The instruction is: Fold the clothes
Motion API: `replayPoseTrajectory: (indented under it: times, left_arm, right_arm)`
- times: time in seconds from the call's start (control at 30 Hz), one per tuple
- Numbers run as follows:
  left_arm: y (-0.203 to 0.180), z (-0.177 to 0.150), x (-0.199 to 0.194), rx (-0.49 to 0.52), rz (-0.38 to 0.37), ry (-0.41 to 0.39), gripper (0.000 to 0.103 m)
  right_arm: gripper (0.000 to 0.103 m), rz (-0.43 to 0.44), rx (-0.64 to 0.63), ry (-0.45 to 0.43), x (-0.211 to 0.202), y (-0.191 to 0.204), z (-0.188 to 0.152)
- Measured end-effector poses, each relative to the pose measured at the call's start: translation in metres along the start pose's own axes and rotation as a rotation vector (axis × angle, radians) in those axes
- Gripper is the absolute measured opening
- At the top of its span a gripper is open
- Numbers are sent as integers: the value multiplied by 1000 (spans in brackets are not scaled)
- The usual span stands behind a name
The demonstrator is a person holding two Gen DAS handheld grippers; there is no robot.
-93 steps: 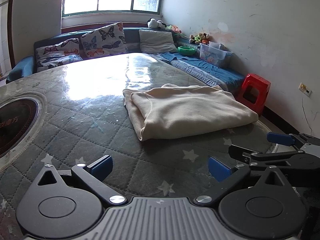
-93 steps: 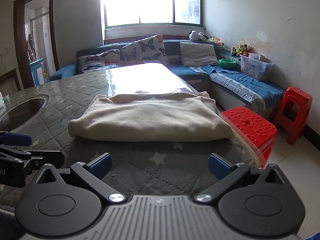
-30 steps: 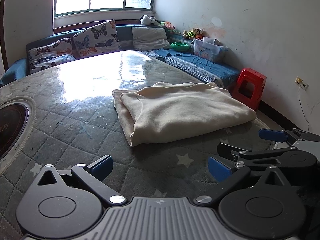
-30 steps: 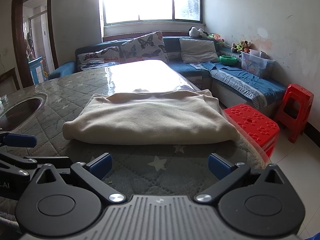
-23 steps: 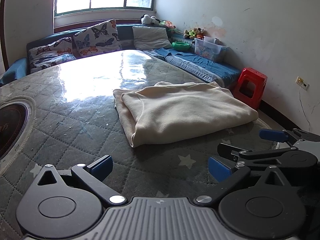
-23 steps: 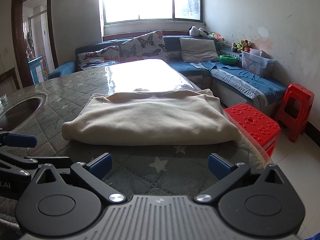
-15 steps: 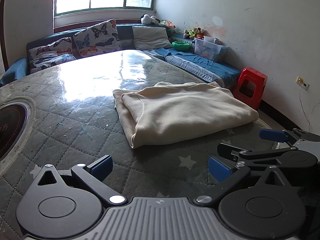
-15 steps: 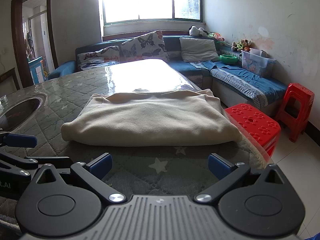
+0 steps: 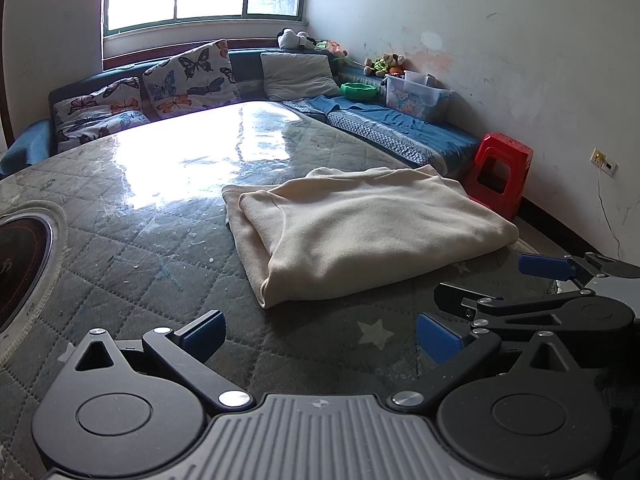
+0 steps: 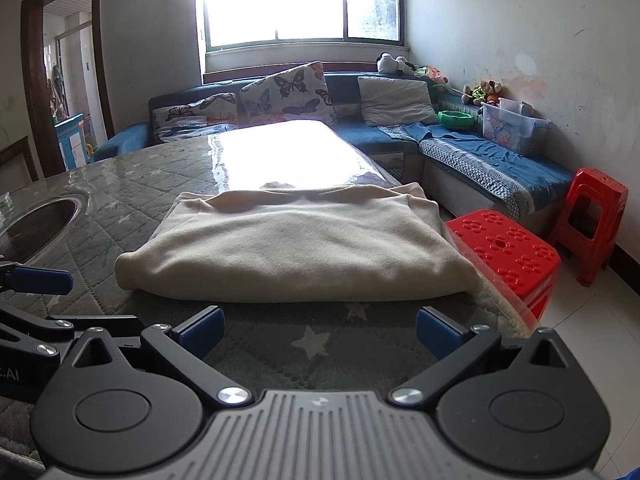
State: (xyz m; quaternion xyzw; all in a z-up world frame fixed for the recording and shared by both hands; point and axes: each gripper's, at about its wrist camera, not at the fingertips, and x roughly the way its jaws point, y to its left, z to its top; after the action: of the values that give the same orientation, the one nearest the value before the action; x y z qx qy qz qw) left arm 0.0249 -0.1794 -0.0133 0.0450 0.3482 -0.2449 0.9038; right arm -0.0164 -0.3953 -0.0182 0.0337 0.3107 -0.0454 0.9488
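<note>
Item 1, my left claw (image 9: 318, 334): fingers spread wide, holding nothing, over the table (image 9: 120, 272) near its front edge.
Item 2, cream garment (image 9: 360, 232): folded into a thick rectangle, lying flat toward the table's right edge, apart from both claws.
Item 3, my right claw (image 10: 318, 330): fingers likewise spread, empty, facing the garment's near fold.
Step, as I judge it: folding looks nearly complete. Next: either one more fold, taking the near edge with both claws, or leave it.

Butterfly cushions (image 10: 286, 92) on blue sofa (image 10: 496, 168); red stools (image 10: 588, 216) beside quilted table (image 9: 120, 264).
</note>
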Motion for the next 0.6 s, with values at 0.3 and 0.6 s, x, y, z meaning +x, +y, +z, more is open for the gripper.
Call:
replayPoseTrajectory:
  times: [0.3, 0.6]
  left_arm:
    - [3, 5, 9, 11, 0, 12, 103]
    - [5, 11, 17, 15, -4, 22, 103]
  right_arm:
    - [103, -2, 0, 10, 9, -1, 4]
    - [103, -7, 3, 18, 17, -1, 9]
